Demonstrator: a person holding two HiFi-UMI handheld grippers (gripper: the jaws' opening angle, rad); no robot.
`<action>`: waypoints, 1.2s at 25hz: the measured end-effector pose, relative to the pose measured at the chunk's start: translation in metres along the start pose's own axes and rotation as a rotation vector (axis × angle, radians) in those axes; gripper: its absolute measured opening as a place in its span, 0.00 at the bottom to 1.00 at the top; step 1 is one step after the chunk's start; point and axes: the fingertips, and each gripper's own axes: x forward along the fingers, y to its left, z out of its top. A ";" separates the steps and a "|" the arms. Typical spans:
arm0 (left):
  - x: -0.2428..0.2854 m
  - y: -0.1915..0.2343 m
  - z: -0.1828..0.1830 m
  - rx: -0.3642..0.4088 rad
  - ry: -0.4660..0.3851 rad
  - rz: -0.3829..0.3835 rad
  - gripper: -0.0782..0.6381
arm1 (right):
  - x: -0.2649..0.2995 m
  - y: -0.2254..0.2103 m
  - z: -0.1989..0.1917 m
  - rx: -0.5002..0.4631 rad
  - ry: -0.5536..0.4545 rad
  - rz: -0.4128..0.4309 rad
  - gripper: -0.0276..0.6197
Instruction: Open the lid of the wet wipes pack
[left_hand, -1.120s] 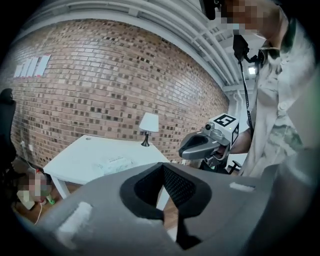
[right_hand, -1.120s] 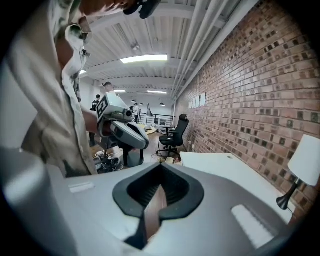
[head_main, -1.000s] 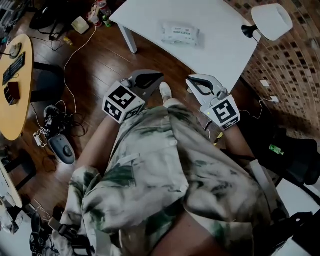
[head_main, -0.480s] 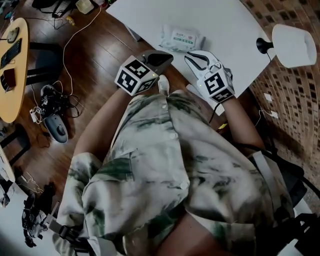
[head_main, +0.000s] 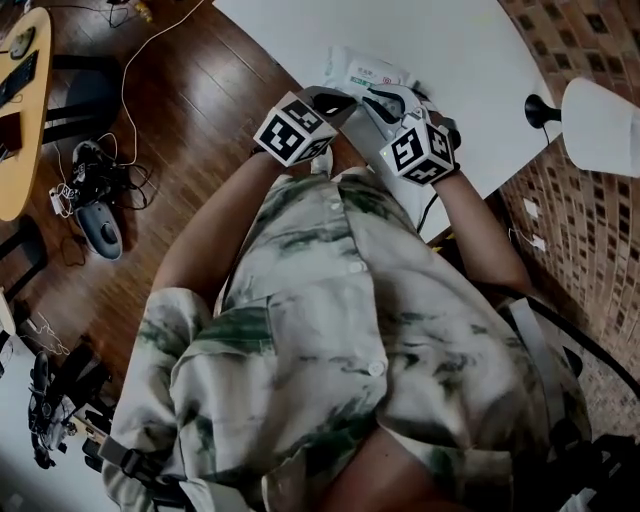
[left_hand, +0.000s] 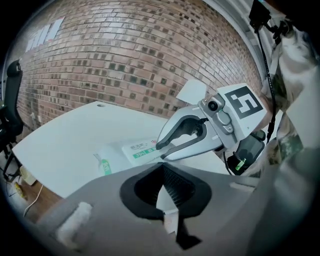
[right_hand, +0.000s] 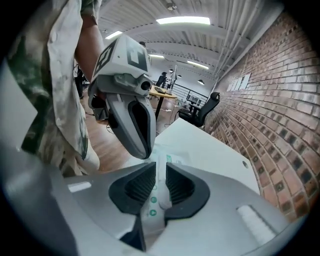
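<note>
The white wet wipes pack (head_main: 365, 68) with a green label lies flat on the white table (head_main: 460, 50), close to its near edge. Both grippers sit side by side at the pack's near edge. My left gripper (head_main: 340, 100) is on the left with its jaws closed together; in the left gripper view (left_hand: 162, 166) the pack (left_hand: 125, 152) lies just beyond its tips. My right gripper (head_main: 377, 100) has its jaws almost together, and in the right gripper view (right_hand: 157, 167) a strip of the pack (right_hand: 172, 160) with green dots runs between the pads. The lid is hidden behind the grippers.
A white lamp (head_main: 600, 125) stands at the table's right end by the brick wall (head_main: 590, 230). Cables and gear (head_main: 95, 195) lie on the wooden floor to the left, beside a round wooden desk (head_main: 20, 130). The person's patterned shirt fills the lower half of the head view.
Both grippers have risen from in front of the table's edge to the pack and drawn close together. The right gripper's jaws now have the pack's edge between them.
</note>
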 end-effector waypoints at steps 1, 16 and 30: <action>0.003 0.000 -0.002 -0.003 0.005 -0.001 0.11 | 0.002 0.001 -0.001 -0.006 0.006 0.005 0.15; 0.027 0.012 -0.017 -0.031 0.071 -0.012 0.11 | 0.002 0.000 -0.001 0.014 0.006 0.060 0.07; 0.025 0.013 -0.022 -0.069 0.081 -0.032 0.11 | -0.017 -0.065 0.024 0.155 -0.093 0.057 0.06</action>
